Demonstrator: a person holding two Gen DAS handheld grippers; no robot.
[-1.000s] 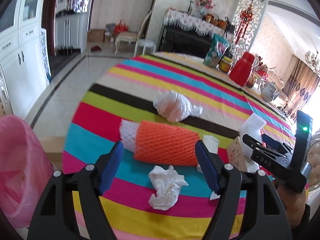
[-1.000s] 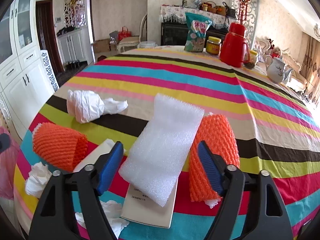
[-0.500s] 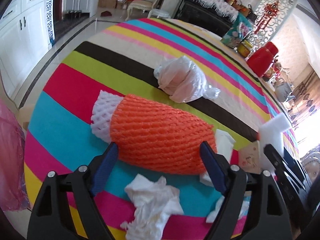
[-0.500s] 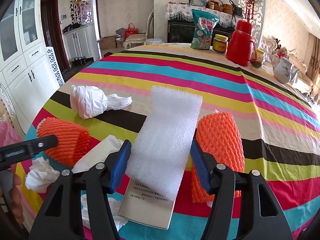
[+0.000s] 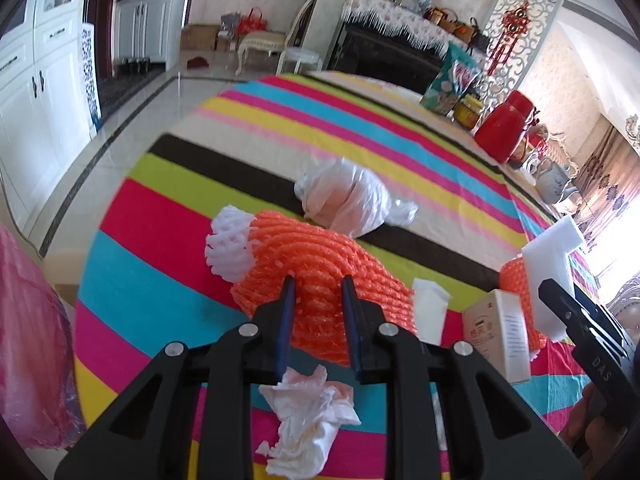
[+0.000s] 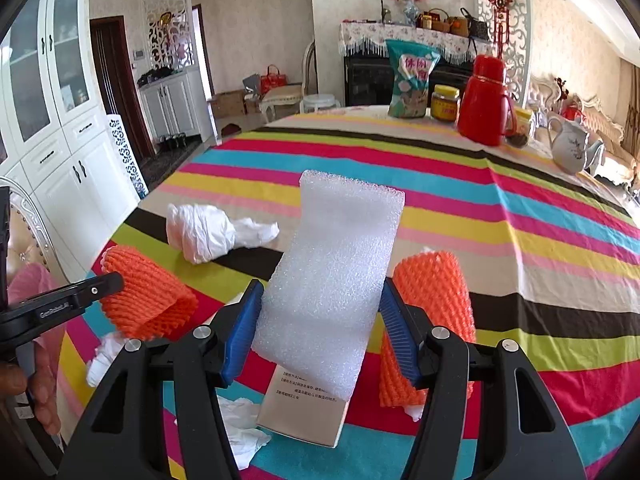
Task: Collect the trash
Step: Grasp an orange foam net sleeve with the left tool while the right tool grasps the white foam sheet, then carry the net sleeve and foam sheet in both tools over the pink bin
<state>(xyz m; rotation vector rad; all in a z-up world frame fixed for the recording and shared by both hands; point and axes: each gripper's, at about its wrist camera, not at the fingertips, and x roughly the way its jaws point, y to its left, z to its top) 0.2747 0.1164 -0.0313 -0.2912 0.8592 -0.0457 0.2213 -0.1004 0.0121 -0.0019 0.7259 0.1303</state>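
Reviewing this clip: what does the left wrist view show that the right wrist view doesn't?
Left wrist only: the left gripper, whose jaws have just been closing, pinching the orange foam net, white mesh end visible; a pink bag off the table.

Right wrist only: the right gripper clamped on the white foam sheet, seen face on.

Both: tied plastic bag, second orange net, small box, red flask.
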